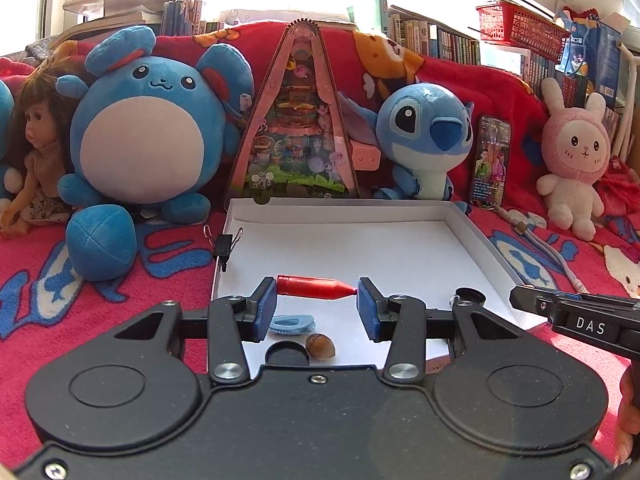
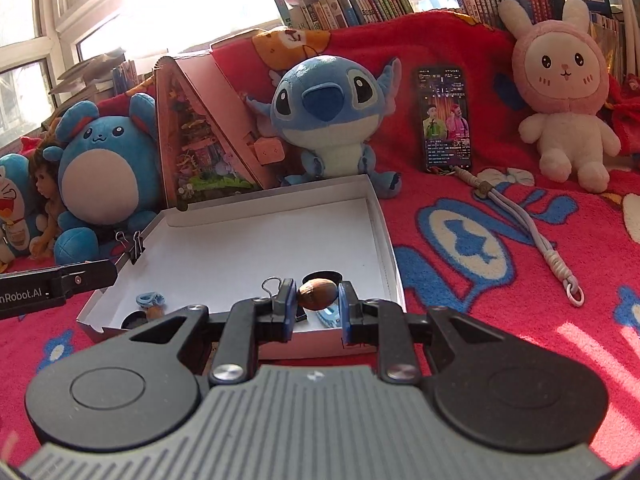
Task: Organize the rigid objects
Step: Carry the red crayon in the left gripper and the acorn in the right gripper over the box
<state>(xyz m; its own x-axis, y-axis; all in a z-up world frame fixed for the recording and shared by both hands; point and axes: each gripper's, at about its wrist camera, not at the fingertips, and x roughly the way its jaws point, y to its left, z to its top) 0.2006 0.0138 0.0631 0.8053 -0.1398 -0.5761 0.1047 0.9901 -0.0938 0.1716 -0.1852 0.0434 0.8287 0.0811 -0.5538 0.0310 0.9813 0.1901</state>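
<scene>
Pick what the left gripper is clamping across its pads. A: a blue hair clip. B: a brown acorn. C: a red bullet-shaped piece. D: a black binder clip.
C: in the left wrist view the red bullet-shaped piece spans the gap of the left gripper, its ends against the blue pads, above the white box.

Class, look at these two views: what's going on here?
A person is sorting small things into a white box lid on a red blanket, with a handheld claw in each hand. The left claw grips a red crayon-like stick end to end above the lid. The right claw is shut on a brown nut over the lid's near edge. Another nut, a blue clip and a binder clip are already there.
</scene>
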